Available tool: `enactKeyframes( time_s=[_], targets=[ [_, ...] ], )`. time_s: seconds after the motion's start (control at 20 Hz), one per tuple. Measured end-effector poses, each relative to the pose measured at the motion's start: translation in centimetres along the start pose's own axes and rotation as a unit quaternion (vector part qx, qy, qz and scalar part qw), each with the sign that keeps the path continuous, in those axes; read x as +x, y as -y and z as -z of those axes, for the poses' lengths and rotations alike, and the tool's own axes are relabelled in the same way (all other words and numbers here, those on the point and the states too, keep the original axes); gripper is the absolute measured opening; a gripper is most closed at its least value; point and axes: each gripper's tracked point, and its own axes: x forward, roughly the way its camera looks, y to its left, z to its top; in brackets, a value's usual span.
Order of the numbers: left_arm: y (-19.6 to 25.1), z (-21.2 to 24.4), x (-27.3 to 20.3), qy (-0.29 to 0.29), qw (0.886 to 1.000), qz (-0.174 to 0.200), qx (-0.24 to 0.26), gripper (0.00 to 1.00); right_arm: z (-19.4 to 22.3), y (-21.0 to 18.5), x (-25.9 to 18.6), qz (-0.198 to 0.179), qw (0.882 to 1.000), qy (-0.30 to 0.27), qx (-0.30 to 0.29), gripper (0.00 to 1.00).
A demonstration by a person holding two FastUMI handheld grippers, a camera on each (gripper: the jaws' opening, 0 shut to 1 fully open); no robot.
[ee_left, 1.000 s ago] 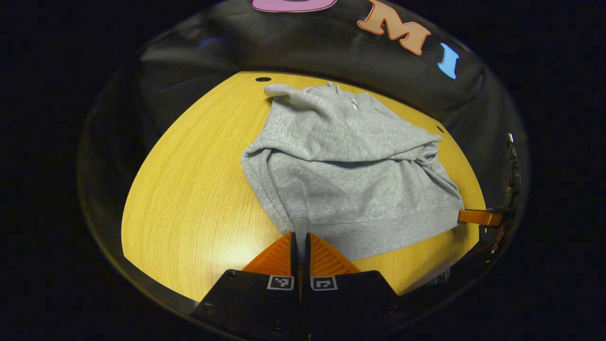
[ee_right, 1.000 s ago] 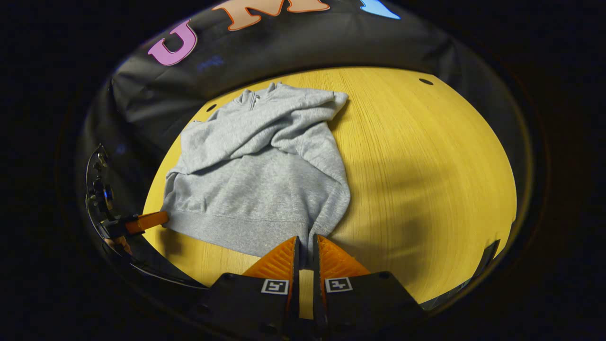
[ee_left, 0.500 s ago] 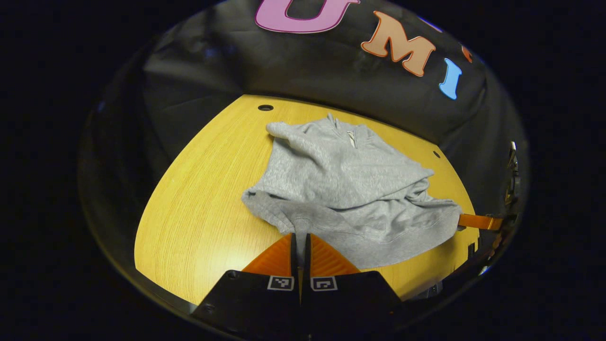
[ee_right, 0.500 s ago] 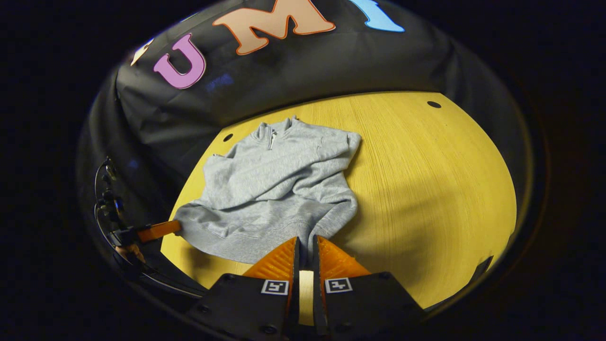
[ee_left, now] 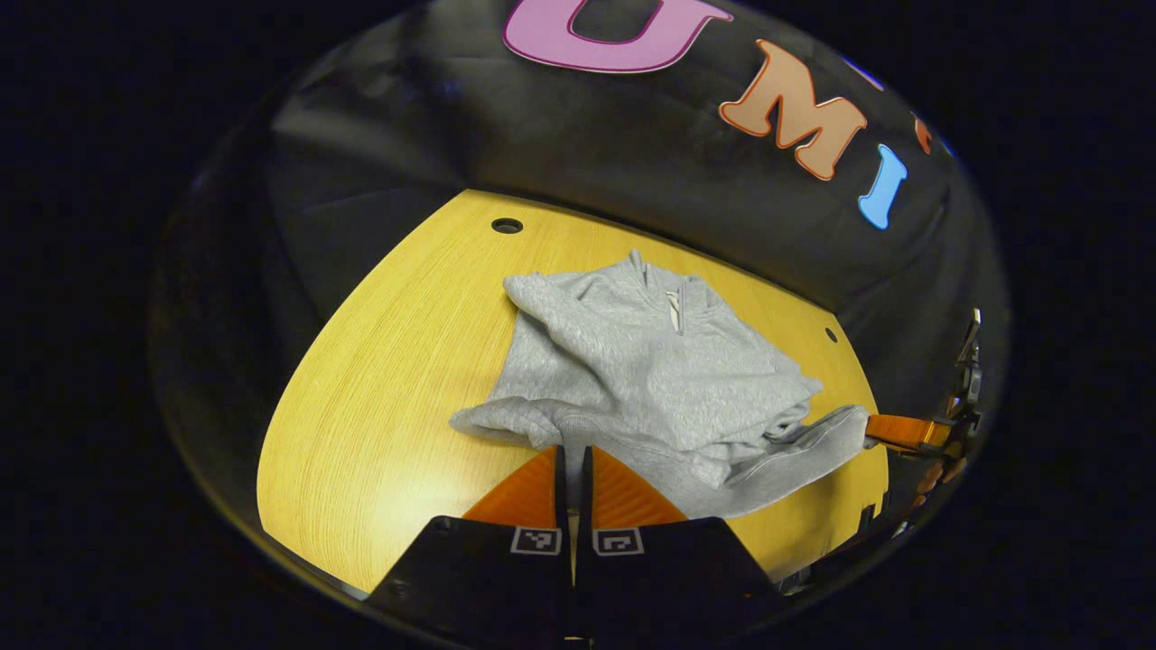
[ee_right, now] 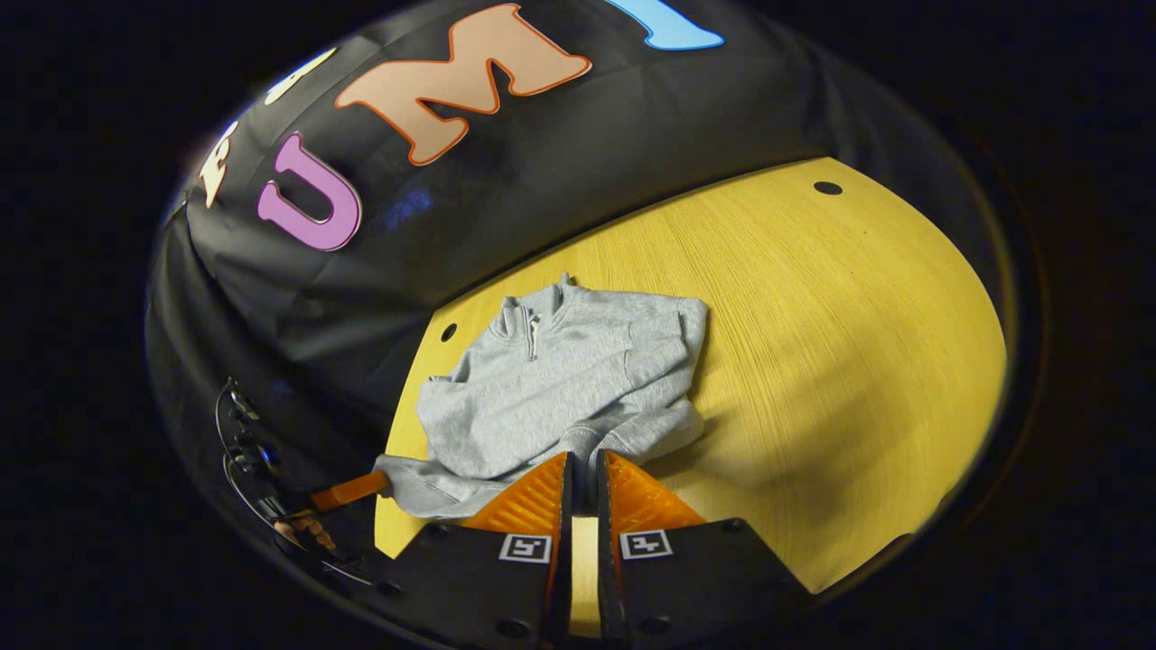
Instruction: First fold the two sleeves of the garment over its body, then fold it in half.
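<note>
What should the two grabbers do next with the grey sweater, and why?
Probably carry the hem onward toward the collar, then lay it down. Both the left gripper and the right gripper are shut on the hem of the grey sweater, lifted off the table, and the sleeves are folded over the body, so the half-fold is only partway over.

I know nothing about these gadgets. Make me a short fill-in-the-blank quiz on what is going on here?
1. The garment is coloured ____.
2. It lies on a ____ wooden table.
3. The left gripper and the right gripper each pinch the garment's bottom ____.
4. Near its collar sits a short ____.

Missing words: grey; yellow; hem; zip
</note>
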Motion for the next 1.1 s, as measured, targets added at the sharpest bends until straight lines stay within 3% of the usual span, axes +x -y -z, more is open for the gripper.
enactKeyframes(
  time_s=[0.3, 0.65, 0.8, 0.9, 0.95, 1.05, 1.1],
  targets=[
    [-0.3, -1.7, 2.6, -0.035, 0.998, 0.012, -0.054, 0.0, -2.7, 0.4, 3.0, 0.006, 0.998, -0.015, 0.057, 0.14],
    [-1.3, -2.2, 7.1, -0.068, 0.993, -0.019, -0.095, 0.0, -3.3, 1.0, 7.8, 0.037, 0.997, -0.035, 0.065, 0.13],
    [-1.3, -2.3, 8.4, -0.078, 0.99, -0.022, -0.116, 0.05, -3.5, 1.1, 9.4, 0.043, 0.996, -0.037, 0.076, 0.13],
    [-0.9, -3.4, 8.2, -0.065, 0.989, -0.011, -0.13, 0.06, -4.1, 0.5, 10.0, 0.041, 0.996, -0.028, 0.073, 0.18],
    [-0.6, -4.2, 8.3, -0.047, 0.99, -0.001, -0.133, 0.07, -5.1, 0.2, 9.8, 0.039, 0.997, -0.013, 0.064, 0.12],
    [-0.7, -6.1, 8.5, -0.011, 0.992, -0.003, -0.123, 0.34, -6.4, -0.9, 9.8, 0.034, 0.998, 0.019, 0.041, 0.28],
    [-0.9, -7.1, 8.5, 0.007, 0.994, -0.01, -0.11, 0.62, -7.2, -1.1, 9.6, 0.037, 0.998, 0.034, 0.026, 0.53]
  ],
)
